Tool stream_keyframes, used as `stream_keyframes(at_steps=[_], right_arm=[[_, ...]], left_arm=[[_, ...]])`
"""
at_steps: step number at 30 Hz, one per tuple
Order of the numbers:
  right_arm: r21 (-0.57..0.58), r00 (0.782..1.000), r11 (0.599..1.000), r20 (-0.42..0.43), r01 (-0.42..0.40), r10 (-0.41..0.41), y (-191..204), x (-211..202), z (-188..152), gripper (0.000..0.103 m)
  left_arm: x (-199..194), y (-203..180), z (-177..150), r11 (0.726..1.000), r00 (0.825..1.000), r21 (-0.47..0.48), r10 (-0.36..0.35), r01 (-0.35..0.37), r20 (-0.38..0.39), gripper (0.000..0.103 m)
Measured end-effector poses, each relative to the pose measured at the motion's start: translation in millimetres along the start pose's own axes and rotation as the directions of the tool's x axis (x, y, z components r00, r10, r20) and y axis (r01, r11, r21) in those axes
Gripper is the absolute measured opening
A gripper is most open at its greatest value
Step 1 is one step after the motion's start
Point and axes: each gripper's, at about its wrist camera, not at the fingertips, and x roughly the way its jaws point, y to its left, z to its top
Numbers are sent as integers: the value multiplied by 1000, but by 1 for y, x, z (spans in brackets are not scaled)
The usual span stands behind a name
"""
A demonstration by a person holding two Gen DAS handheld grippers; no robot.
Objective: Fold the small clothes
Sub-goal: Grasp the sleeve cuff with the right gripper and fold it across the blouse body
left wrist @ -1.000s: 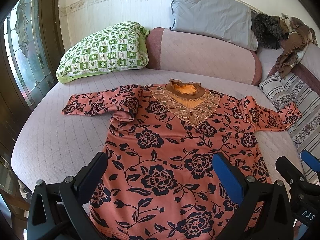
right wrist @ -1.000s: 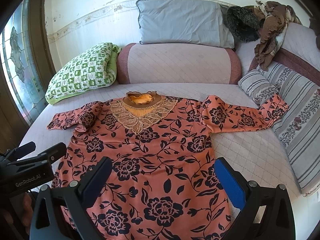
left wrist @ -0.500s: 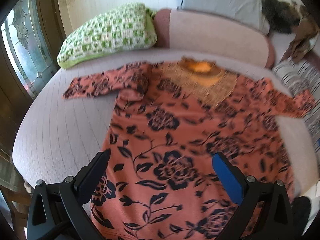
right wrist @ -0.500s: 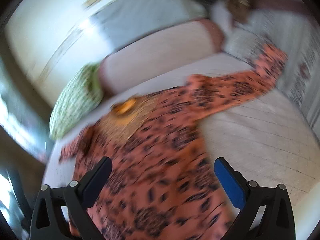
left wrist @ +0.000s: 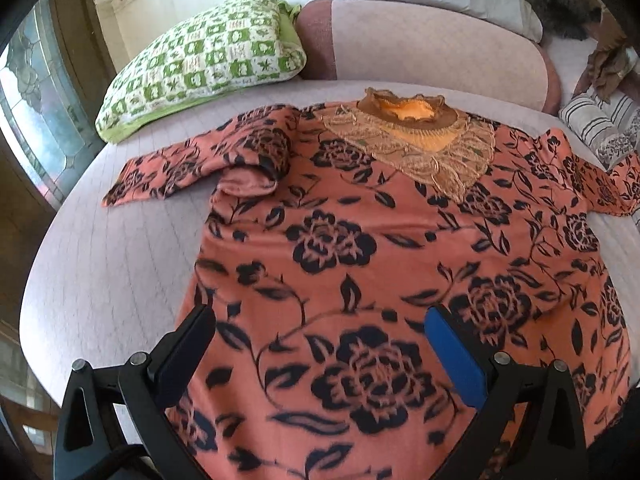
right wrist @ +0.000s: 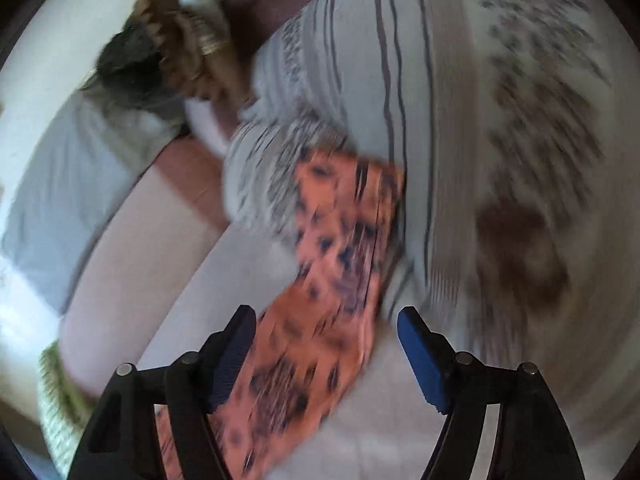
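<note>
Your left wrist view: above blouse hem, facing collar | right wrist view: tilted, close over sleeve | shared: the blouse

salmon-orange blouse with black rose print, lying flat and face up on the bed, hem toward the camera, neckline away. gold lace yoke under a brown ruffled collar. left-hand sleeve spread sideways, bunched and folded at the shoulder. other sleeve stretched out, its cuff end up against a striped cushion; that view is blurred.
</note>
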Motion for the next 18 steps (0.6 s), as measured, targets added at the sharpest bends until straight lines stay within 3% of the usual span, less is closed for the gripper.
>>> stream_keyframes(at_steps=[3,6,7,8,9,10,13,15,17,18], right_arm=[[-5,992,992,-6,125,-125,4,32,13,76],[26,980,980,-15,197,-196,-2,56,20,63],[11,979,979,-17,205,-205,-1,61,22,60],[-18,976,976,-17,216,-216,4,65,24,51],[-63,974,972,-20,225,-227,11,68,27,22],[-85,975,972,-24,219,-222,18,69,30,8],[-161,992,979,0,122,-123,45,52,31,6],[-223,1000,975,15,17,-14,79,28,27,5],[-288,993,952,10,-109,117,124,-1,13,5],[-326,980,926,-7,-193,201,155,-20,-1,6]], left_arm=[[21,1,0,1000,1000,7,-4,4,-13,103],[50,5,-8,1000,994,5,8,-8,-104,103],[55,10,-12,1000,994,-16,-17,15,-112,103],[55,14,-14,998,995,-41,-41,37,-96,103],[54,18,-15,997,995,-60,-59,54,-77,103],[55,20,-15,996,995,-63,-66,62,-75,103],[57,20,-15,996,996,-67,-69,65,-65,103],[58,20,-16,996,996,-63,-73,69,-58,103],[58,20,-15,995,995,-61,-83,79,-61,103],[57,21,-14,995,993,-52,-94,90,-74,103]])
